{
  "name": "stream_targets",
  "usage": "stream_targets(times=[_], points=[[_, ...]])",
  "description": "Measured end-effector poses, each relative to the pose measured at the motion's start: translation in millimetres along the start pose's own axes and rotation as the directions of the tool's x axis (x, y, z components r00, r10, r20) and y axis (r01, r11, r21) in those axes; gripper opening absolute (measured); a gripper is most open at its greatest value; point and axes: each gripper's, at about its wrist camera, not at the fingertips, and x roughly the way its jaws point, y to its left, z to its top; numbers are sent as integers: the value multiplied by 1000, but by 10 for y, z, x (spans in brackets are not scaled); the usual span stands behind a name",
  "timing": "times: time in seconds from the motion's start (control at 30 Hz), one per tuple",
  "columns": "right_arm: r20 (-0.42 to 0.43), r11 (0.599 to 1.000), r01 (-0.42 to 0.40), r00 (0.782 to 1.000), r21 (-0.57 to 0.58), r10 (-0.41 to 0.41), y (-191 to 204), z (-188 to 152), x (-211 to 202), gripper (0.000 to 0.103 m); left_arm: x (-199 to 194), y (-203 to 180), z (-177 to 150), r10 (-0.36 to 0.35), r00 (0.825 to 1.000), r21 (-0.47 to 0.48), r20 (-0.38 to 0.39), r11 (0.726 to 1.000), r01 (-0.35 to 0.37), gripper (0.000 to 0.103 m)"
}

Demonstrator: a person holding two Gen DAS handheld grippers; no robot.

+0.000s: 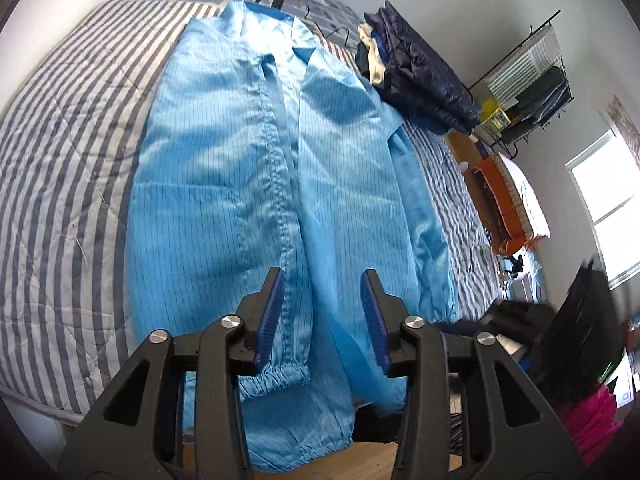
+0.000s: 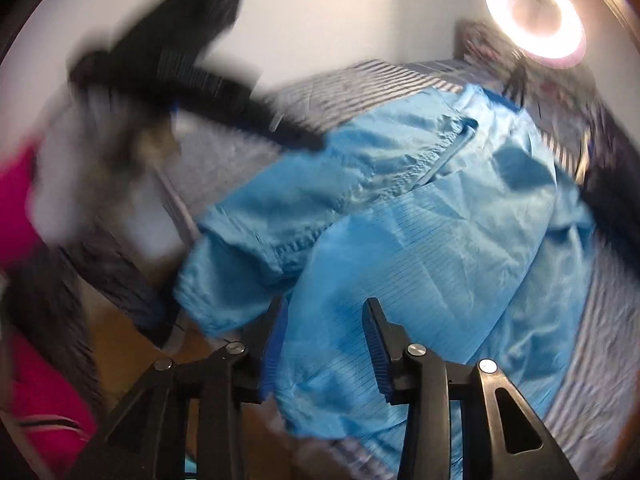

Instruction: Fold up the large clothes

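A light blue pinstriped work coat [image 1: 224, 168] lies spread front-up on a striped quilt [image 1: 68, 152] covering the bed, its collar toward the far end and its hem hanging over the near edge above the wooden floor [image 1: 372, 456]. One elastic-cuffed sleeve [image 1: 280, 378] lies folded across the coat's front, the cuff near the hem. The left gripper [image 1: 322, 320] hovers over the lower front of the coat, its blue-padded jaws parted with nothing pinched between them. The right gripper [image 2: 326, 344], seen through heavy motion blur, is likewise unclenched above the hem, fabric showing in the gap but not pressed by the pads. A stack of folded dark clothes [image 1: 420, 80] sits on the bed just beside the coat's shoulder. A ring light [image 2: 536, 16] glows near the headboard.
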Motion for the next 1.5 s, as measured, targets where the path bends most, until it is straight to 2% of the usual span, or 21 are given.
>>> stream_targets(times=[0.03, 0.1, 0.23, 0.33, 0.5, 0.67, 0.7, 0.73, 0.8, 1.0, 1.13, 1.2, 1.23, 1.27, 1.3, 1.33, 1.43, 1.5], points=[[32, 998, -38, 999, 43, 37, -109, -5, -104, 41, 43, 3, -32, -1, 1000, -8, -13, 1000, 1, 50], [73, 992, -54, 996, 110, 46, -332, 7, -196, 42, 118, -9, -80, -10, 999, -11, -39, 1000, 10, 50], [120, 963, 6, 992, 269, -40, -881, 32, -359, 42, 303, -44, -215, -27, 995, -24, -91, 999, 25, 50], [143, 915, 17, 986, 403, -81, -1354, 31, -404, 42, 465, -102, -293, -41, 989, -19, -143, 999, 39, 50], [181, 805, -4, 975, 593, -128, -2175, 29, -429, 44, 614, -240, -344, -14, 986, 56, -168, 998, 24, 48], [166, 764, 35, 969, 644, -184, -2628, 162, -305, 44, 709, -277, -350, -19, 980, 78, -196, 996, 34, 25], [164, 754, 35, 968, 656, -188, -2708, 193, -263, 44, 729, -281, -353, -19, 979, 82, -202, 996, 36, 14], [165, 744, 32, 968, 667, -189, -2775, 208, -238, 44, 744, -291, -357, -15, 978, 92, -206, 995, 35, 9], [165, 723, 26, 968, 690, -192, -2909, 255, -140, 44, 752, -310, -365, -5, 979, 111, -203, 993, 28, 4], [147, 687, 19, 972, 726, -183, -3220, 436, 186, 44, 704, -380, -361, -22, 983, 126, -185, 991, 46, 2], [101, 653, 60, 973, 755, -206, -3407, 558, 423, 44, 660, -386, -339, -38, 983, 120, -179, 991, 60, 1], [105, 644, 51, 974, 763, -202, -3508, 634, 522, 40, 647, -357, -326, -47, 983, 106, -178, 992, 66, 1], [98, 647, 61, 974, 760, -206, -3527, 668, 560, 31, 643, -348, -318, -52, 982, 98, -181, 993, 70, 0], [85, 653, 75, 974, 754, -210, -3549, 709, 607, 16, 639, -323, -313, -58, 981, 87, -184, 993, 75, 0], [65, 663, 99, 974, 742, -218, -3562, 755, 648, 5, 636, -293, -311, -66, 979, 73, -191, 994, 82, 0], [30, 669, 148, 968, 729, -248, -3559, 810, 659, 0, 630, -254, -312, -87, 976, 49, -199, 994, 99, 0], [24, 701, 244, 937, 670, -348, -3531, 1015, 512, 0, 602, -176, -329, -130, 969, -5, -209, 991, 132, 0], [21, 706, 283, 921, 649, -389, -3584, 1130, 388, 0, 595, -148, -346, -170, 961, -48, -219, 985, 163, 0]])
